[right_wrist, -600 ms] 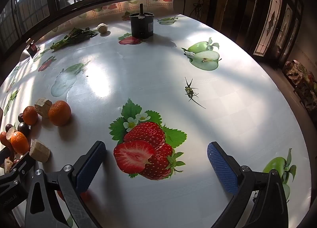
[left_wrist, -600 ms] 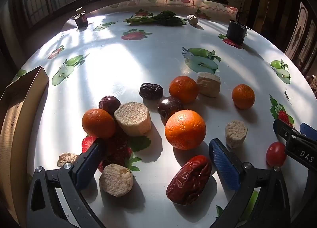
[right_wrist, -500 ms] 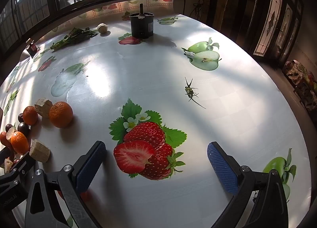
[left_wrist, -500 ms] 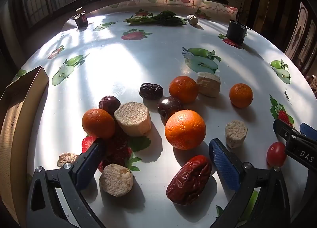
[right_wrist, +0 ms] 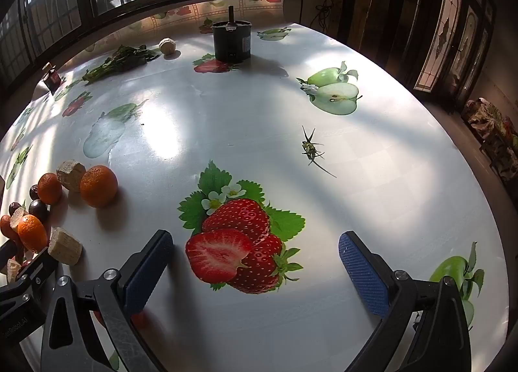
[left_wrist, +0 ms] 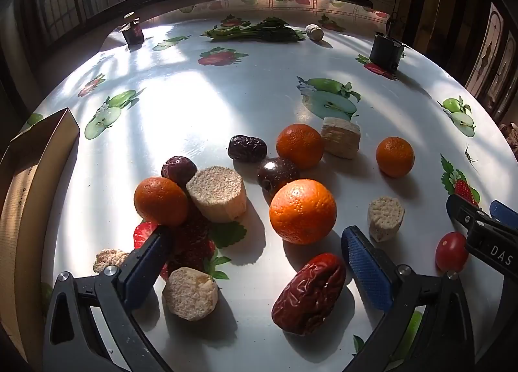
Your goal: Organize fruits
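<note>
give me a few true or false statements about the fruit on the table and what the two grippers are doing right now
1. The left gripper is open and holds nothing. True.
2. The wrinkled red date lies nearest the camera between the left gripper's fingers. True.
3. Five oranges lie on the table. False: four show, with the largest orange in front of the dark plum.
4. The right gripper is shut on an orange. False: it is open over a printed strawberry, holding nothing.
5. The cherry tomato lies beside the cardboard box. False: the box is at the left edge, the tomato far right, by the right gripper.
</note>
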Demonstrator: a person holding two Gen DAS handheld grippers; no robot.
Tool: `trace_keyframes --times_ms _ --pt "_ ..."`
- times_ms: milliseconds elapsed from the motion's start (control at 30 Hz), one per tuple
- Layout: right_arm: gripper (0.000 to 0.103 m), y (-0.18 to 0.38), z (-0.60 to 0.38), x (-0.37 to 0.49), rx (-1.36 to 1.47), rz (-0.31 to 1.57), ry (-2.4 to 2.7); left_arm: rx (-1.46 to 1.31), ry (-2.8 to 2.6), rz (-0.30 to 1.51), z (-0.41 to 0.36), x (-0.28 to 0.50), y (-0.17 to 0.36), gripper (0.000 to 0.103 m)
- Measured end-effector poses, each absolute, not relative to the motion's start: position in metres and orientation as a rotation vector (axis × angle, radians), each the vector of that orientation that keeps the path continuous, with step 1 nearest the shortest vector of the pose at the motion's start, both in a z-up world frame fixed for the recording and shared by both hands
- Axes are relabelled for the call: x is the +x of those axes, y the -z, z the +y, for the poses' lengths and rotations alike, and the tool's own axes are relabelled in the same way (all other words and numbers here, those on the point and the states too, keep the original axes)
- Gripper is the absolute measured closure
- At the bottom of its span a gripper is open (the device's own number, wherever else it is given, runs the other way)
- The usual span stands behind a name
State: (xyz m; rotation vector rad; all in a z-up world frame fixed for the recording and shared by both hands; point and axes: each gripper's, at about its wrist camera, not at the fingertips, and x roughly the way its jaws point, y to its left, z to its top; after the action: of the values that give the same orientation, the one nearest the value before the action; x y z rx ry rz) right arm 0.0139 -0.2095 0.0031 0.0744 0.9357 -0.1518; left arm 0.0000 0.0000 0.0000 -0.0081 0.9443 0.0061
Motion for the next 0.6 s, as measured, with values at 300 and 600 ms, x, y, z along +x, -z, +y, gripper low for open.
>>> trace_keyframes --times_ms 300,600 --pt "0.001 -0.0032 -0.2096 0.0139 0.075 0.936 0.152 -0.008 -0.006 0.944 0.0000 0.0000 0.0000 0.000" --pt "0.001 -0.0035 -0.2102 0.0138 0.073 0.961 0.134 0.011 0.024 0.971 0.0001 -0.0005 -0.0008 0.000"
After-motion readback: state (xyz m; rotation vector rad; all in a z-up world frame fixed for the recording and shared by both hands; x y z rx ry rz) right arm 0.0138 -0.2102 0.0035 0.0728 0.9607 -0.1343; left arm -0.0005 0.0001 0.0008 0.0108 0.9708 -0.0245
